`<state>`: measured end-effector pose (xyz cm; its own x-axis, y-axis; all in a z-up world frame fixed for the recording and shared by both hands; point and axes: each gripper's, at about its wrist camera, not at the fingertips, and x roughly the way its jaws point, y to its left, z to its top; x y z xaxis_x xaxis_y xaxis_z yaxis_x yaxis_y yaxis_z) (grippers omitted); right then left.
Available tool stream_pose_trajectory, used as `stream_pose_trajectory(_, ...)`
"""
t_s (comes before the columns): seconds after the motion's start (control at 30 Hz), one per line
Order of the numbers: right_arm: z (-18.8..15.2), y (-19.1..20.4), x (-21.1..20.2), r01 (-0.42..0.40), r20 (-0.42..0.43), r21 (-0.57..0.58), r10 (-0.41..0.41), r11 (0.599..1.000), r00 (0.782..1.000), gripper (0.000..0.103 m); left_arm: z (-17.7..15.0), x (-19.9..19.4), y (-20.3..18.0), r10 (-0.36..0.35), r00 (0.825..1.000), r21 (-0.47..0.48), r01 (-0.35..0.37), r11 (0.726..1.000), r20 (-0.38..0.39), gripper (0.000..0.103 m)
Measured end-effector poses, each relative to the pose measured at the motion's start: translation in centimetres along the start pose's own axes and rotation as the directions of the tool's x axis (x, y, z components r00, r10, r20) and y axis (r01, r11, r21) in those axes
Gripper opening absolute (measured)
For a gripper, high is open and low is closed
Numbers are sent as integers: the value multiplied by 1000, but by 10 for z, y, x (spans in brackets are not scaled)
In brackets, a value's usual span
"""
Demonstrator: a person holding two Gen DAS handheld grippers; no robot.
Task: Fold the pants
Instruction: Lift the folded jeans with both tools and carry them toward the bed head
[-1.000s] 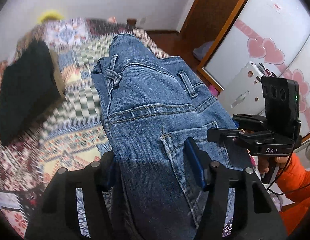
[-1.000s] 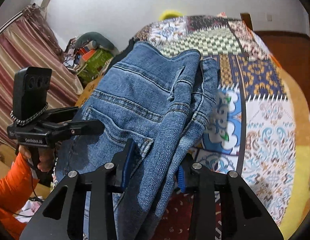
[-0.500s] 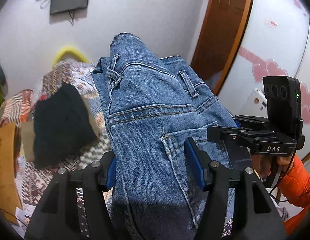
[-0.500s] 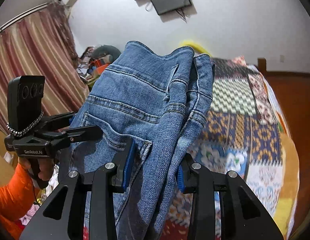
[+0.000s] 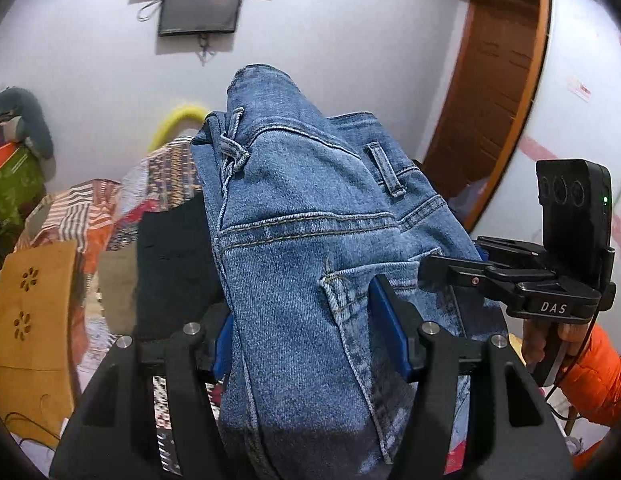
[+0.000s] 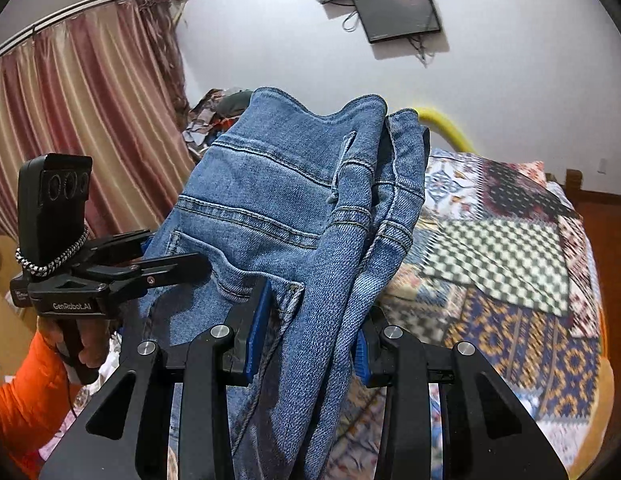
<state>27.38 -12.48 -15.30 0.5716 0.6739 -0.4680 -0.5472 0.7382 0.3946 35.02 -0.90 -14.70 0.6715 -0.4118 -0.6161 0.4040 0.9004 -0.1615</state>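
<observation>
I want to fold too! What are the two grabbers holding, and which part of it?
Both hold the jeans near the back pockets: left gripper on one side, right gripper on the other.

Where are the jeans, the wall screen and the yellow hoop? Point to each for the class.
jeans (image 5: 310,248): left wrist view, on the seat panel below the waistband.
wall screen (image 6: 398,10): right wrist view, on its dark glass.
yellow hoop (image 5: 178,118): left wrist view, on its curved top.

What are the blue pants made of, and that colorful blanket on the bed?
The pants look like denim: faded blue twill weave, tan stitched seams, belt loops, matte finish. The blanket looks like soft woven or printed cloth, probably cotton, in patchwork patterns, with a dull surface; the blur leaves the weave unclear.
</observation>
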Motion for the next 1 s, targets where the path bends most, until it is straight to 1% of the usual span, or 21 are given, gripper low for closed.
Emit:
stream_pose_trajectory(0.1, 12, 6, 24, -14, -11, -17, 14, 1000, 1000, 32, 5, 4, 24, 13, 1000, -25, -13, 1000, 9, 60)
stream_pose_trajectory(0.27, 28, 10, 53, -21, -12, -29, 21, 999, 1000, 33, 13, 18, 66, 17, 1000, -64, -16, 998, 18, 60)
stream_pose_trajectory(0.47, 41, 14, 84, -12, -30, -35, 11, 999, 999, 33, 23, 37, 102, 23, 1000, -86, -21, 996, 16, 60)
stream_pose_trajectory(0.7, 56, 10, 112, 11, -39, -33, -12, 999, 999, 32, 37, 67, 136, 10, 1000, -117, -9, 993, 12, 60)
stream_pose_trajectory(0.83, 65, 6, 135, 42, -49, -69, -45, 997, 998, 32, 39, 85, 147, 22, 1000, -125, -20, 992, 15, 60)
stream_pose_trajectory(1.0, 72, -11, 166, 46, -75, -66, -51, 997, 996, 32, 41, 118, 170, 18, 1000, -160, -20, 987, -12, 60)
